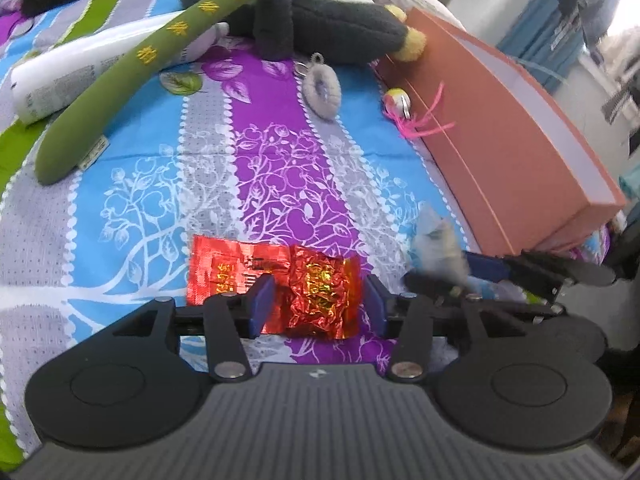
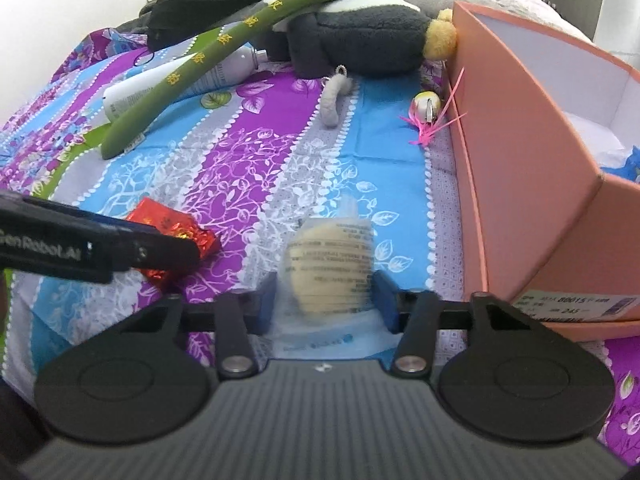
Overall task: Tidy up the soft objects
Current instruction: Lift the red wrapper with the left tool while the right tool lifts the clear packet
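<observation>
A crumpled red foil packet (image 1: 316,292) lies on the patterned bedsheet (image 1: 168,200) between the blue pads of my left gripper (image 1: 319,306), which is open; the right pad stands clear of the foil. My right gripper (image 2: 326,304) is shut on a clear bag holding a cream round puff (image 2: 330,268), which is blurred. From the left wrist view that bag (image 1: 436,240) sticks up from the right gripper's fingers (image 1: 432,280). A salmon-pink open box (image 2: 520,160) stands to the right. In the right wrist view the left gripper's body (image 2: 100,248) covers part of the red packet (image 2: 176,232).
At the far side lie a long green plush stalk (image 1: 160,52), a dark grey plush toy (image 1: 320,28), a white bottle (image 1: 80,76), a grey fuzzy keychain (image 1: 322,92) and a small ball with pink feathers (image 1: 396,100) beside the box (image 1: 500,140).
</observation>
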`<state>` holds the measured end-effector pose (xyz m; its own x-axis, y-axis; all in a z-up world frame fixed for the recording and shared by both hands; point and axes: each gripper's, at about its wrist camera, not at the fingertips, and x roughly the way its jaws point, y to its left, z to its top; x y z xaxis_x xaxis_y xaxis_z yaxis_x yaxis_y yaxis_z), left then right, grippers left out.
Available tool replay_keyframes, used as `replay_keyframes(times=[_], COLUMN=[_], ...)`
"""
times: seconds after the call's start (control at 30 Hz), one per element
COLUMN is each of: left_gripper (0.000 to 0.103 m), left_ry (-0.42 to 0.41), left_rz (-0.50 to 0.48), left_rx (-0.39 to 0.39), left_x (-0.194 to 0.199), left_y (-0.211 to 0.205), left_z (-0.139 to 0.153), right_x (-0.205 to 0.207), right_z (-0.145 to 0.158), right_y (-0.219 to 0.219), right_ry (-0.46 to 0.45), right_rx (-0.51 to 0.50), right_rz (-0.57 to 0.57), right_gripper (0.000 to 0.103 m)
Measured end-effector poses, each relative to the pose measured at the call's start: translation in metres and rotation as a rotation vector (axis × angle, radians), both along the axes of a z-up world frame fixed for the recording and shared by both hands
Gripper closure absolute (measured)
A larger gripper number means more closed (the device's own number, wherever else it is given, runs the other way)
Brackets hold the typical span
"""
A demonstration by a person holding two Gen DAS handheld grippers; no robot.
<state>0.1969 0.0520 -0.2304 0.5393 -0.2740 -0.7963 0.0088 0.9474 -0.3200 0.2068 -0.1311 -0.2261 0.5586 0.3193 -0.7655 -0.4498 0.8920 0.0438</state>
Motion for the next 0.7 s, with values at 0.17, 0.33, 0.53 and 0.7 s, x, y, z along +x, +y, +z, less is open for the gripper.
replay_keyframes(times=[0.17, 0.33, 0.53, 0.7], left_gripper=[0.048, 0.060, 0.061, 0.061], left_ry=[0.004, -0.006, -0.028, -0.052], left_rz=[-0.046, -0.037, -0.027, -0.016], left_rx=[0.074, 0.101, 0.115, 0.092], left_x=[0.000, -0.001, -0.006, -0.009], left_y=[-0.013, -0.016, -0.018, -0.018], left_z=[-0.001, 0.000, 0.010, 0.027], right_x=[-0.001, -0.004, -0.009, -0.014], right_z=[0.005, 0.009, 0.018, 0.029], right_y=[-0.001, -0.004, -0.009, -0.012], right_ry=[-0.015, -0.023, -0.028, -0.031], right_rx=[-0.010, 0.000, 0.018, 0.048], right_rz=[-0.001, -0.009, -0.024, -0.039], right_gripper=[0.073, 0.079, 0.086, 0.087])
